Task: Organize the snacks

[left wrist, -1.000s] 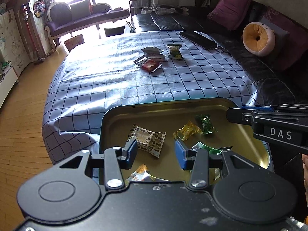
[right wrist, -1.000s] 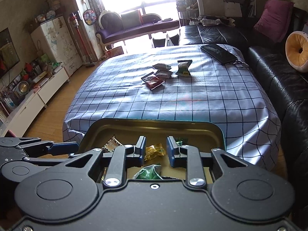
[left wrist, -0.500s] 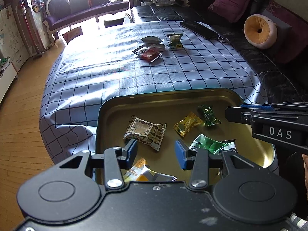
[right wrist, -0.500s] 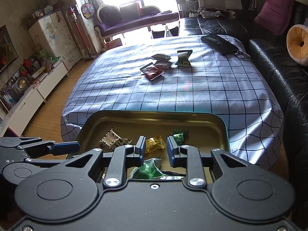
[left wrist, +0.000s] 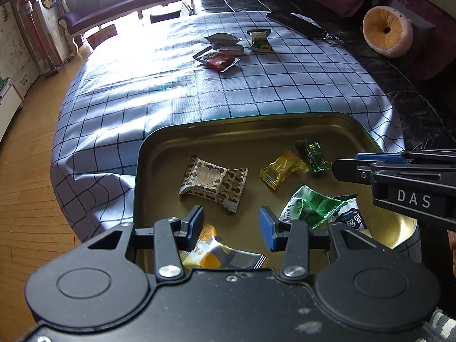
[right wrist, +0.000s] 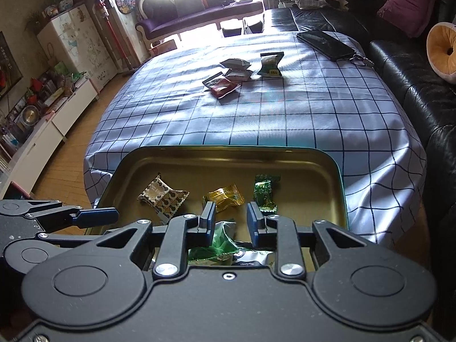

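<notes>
A gold metal tray (left wrist: 250, 126) (right wrist: 228, 156) sits at the near edge of the checked table. In it lie a brown heart-print snack (left wrist: 212, 181) (right wrist: 161, 195), a yellow candy (left wrist: 280, 168) (right wrist: 223, 196), a small green candy (left wrist: 313, 151) (right wrist: 265, 191), a green-and-white packet (left wrist: 316, 208) (right wrist: 219, 242) and an orange-and-white packet (left wrist: 219, 252). My left gripper (left wrist: 231, 226) is open and empty above the tray's near side. My right gripper (right wrist: 230, 219) is open and empty over the green packet. Several more snacks (left wrist: 225, 50) (right wrist: 242, 72) lie far across the table.
A black phone (left wrist: 296, 24) (right wrist: 325, 44) with keys lies at the table's far right. A black leather sofa (right wrist: 413, 71) with a round orange cushion (left wrist: 386, 30) runs along the right. Wooden floor (left wrist: 25, 171) drops off left of the table.
Both grippers have risen and tilted down, so more of the tray and its snacks shows. Both stay open and empty.
</notes>
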